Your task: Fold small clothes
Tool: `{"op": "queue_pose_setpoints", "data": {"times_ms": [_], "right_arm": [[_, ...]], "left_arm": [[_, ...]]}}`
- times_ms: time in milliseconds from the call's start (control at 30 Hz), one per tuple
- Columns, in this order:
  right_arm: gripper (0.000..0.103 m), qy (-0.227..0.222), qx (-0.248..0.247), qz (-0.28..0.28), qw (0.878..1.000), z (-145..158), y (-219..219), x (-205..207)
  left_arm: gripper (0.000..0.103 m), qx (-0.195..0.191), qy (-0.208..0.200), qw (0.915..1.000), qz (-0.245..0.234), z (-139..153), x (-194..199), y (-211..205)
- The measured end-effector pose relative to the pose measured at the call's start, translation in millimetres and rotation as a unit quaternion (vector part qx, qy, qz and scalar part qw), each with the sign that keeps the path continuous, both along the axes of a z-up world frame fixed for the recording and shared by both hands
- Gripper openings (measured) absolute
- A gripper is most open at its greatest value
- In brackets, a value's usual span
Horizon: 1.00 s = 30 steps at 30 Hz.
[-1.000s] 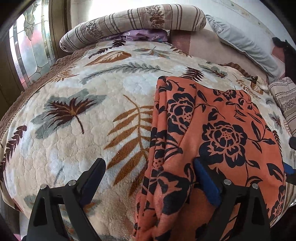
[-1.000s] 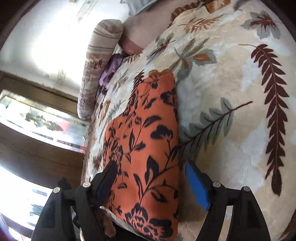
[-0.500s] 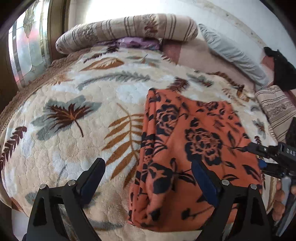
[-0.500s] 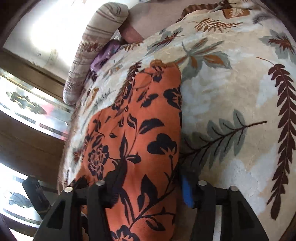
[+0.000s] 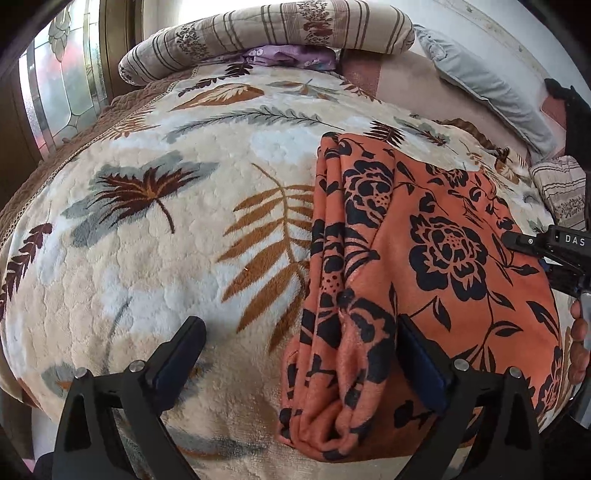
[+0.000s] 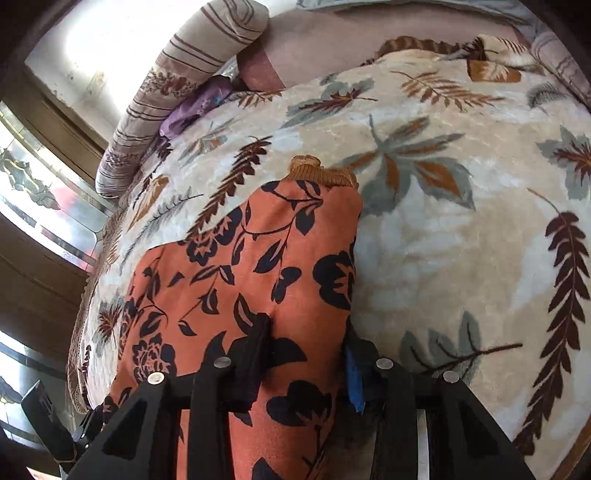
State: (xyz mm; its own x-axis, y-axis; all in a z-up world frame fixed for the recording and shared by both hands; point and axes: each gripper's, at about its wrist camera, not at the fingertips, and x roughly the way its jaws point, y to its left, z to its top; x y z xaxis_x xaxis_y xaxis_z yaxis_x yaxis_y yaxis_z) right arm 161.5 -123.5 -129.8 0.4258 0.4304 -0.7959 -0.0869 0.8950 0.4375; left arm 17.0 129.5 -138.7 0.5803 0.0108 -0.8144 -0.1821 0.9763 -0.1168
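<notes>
An orange garment with black flowers (image 5: 424,266) lies folded on the leaf-patterned blanket (image 5: 166,240); its left edge is bunched in thick folds. My left gripper (image 5: 299,354) is open, its fingers either side of the garment's near left corner. In the right wrist view the garment (image 6: 251,266) runs away from me. My right gripper (image 6: 306,354) is shut on the garment's near right edge. The right gripper also shows in the left wrist view (image 5: 554,254), at the garment's right side.
A striped bolster (image 5: 266,33) and a purple cloth (image 5: 291,55) lie at the head of the bed. A grey pillow (image 5: 487,88) and a striped cushion (image 5: 561,192) sit at the right. A stained-glass window (image 5: 62,85) is at the left.
My right gripper has closed on the garment's right edge; a second ago it was open around it. My left gripper has stayed open and moved in closer to the garment's left corner.
</notes>
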Motion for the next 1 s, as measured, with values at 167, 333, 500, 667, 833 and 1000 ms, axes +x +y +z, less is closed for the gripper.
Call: {"op": "queue_pose_setpoints", "data": {"times_ms": [167, 333, 500, 667, 833, 1000], "right_arm": [[0.065, -0.079, 0.002, -0.051, 0.996, 41.7, -28.1, -51.1], [0.073, -0.097, 0.083, 0.03, 0.991, 62.6, -13.8, -108.7], [0.074, -0.038, 0.086, 0.067, 0.993, 11.8, 13.0, -116.8], [0.074, -0.036, 0.11, 0.059, 0.991, 9.9, 4.0, -114.7], [0.074, -0.047, 0.109, 0.062, 0.991, 6.8, 3.1, -123.2], [0.074, -0.045, 0.126, 0.06, 0.989, 8.8, 0.2, -124.8]], "left_arm": [[0.098, -0.041, -0.03, 0.9987, -0.008, 21.4, -12.9, 8.1], [0.098, -0.063, -0.038, 0.9973, -0.003, 31.0, -35.7, 18.8], [0.074, -0.093, 0.015, 0.9955, 0.011, 11.1, -35.4, 26.2], [0.072, -0.104, -0.023, 0.9942, 0.014, 41.7, -38.1, 24.0], [0.081, -0.126, -0.024, 0.9917, -0.005, 59.7, 2.1, 19.1], [0.071, -0.137, 0.059, 0.9888, 0.0, 13.6, 49.5, 22.0]]}}
